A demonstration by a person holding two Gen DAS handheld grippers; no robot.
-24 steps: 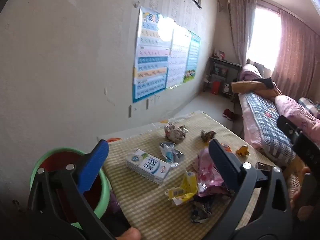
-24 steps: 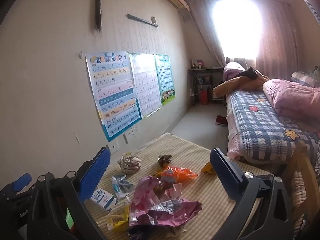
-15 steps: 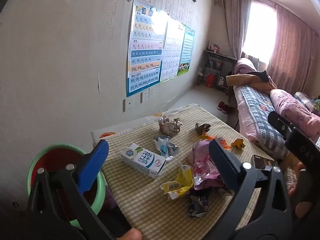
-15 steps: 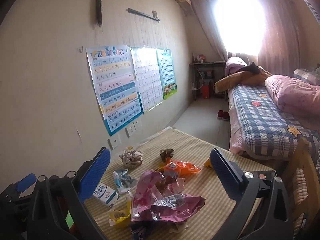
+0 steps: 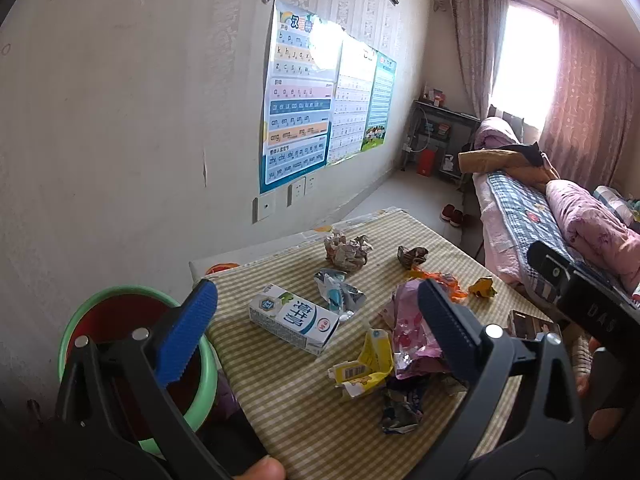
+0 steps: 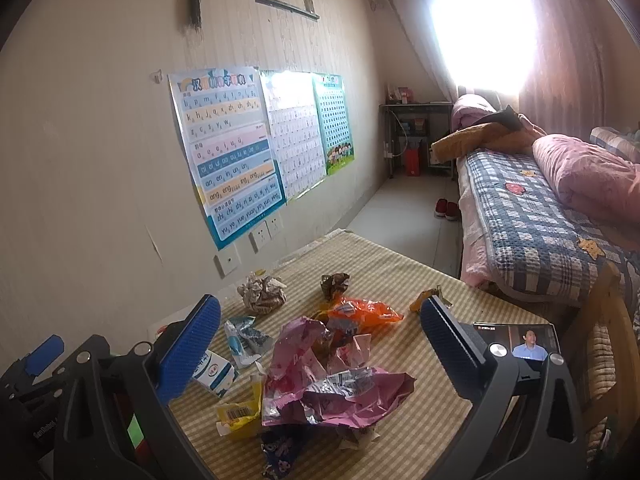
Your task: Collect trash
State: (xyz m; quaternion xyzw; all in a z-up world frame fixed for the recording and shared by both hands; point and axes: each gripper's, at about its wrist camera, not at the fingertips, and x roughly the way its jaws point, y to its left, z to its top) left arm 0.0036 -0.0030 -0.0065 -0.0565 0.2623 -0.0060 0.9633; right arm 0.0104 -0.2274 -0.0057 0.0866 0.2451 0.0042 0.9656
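Trash (image 6: 340,380): loose heap on checked table (image 5: 280,392) | left gripper (image 5: 316,320): jaws wide, empty, above carton (image 5: 294,318), bin (image 5: 136,360) beside its left finger for short drops | right gripper (image 6: 320,332): jaws wide, empty, framing pink wrapper (image 6: 312,376), likely first pick | phone (image 6: 516,340): not trash, table's right edge.

Blown-out window (image 6: 484,28) glare, fisheye warping

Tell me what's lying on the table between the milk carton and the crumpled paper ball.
A small crinkled blue-and-silver wrapper lies between the milk carton and the paper ball, clearest in the left wrist view.
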